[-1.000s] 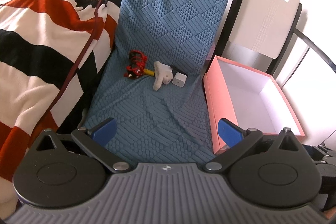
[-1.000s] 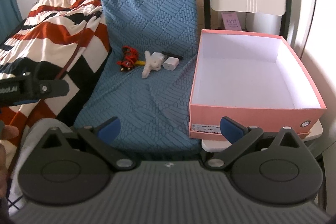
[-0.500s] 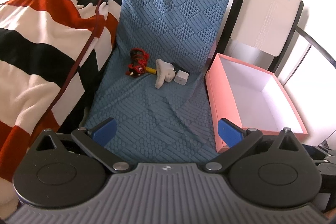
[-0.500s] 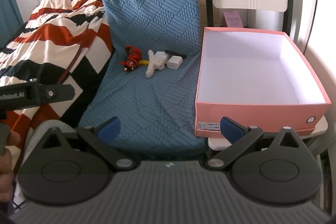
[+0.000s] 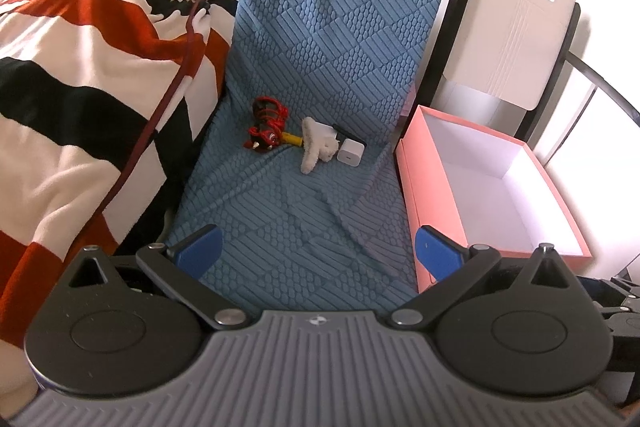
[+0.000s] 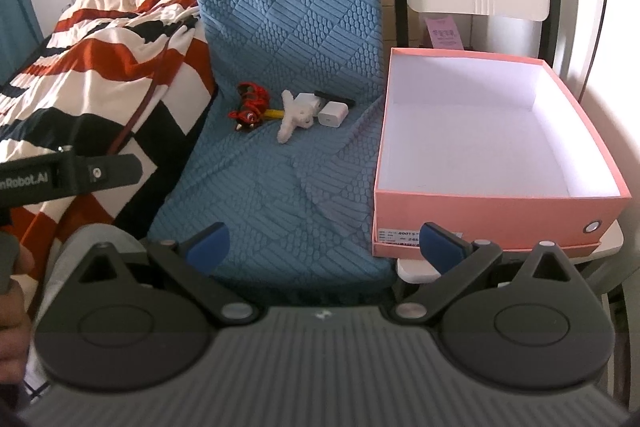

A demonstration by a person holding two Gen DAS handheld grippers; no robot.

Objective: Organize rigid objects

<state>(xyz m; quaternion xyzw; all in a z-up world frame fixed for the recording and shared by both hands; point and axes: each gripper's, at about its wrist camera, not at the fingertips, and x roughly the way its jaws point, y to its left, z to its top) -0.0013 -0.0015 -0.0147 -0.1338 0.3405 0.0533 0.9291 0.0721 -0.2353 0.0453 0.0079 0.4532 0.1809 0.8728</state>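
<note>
The left gripper (image 5: 316,247) hangs above the front of a blue textured chair cover (image 5: 320,75), its 2 blue fingertips (image 5: 198,247) spread wide with nothing between them. At the back of the seat lie a red toy (image 5: 266,131), a small yellow piece (image 5: 294,139), a white plush item (image 5: 316,147), a white charger cube (image 5: 350,149) and a black object (image 5: 348,133), clustered closely. A pink box (image 5: 424,195), white inside, stands open just right of the seat. A striped blanket (image 5: 80,67) lies at left.
</note>
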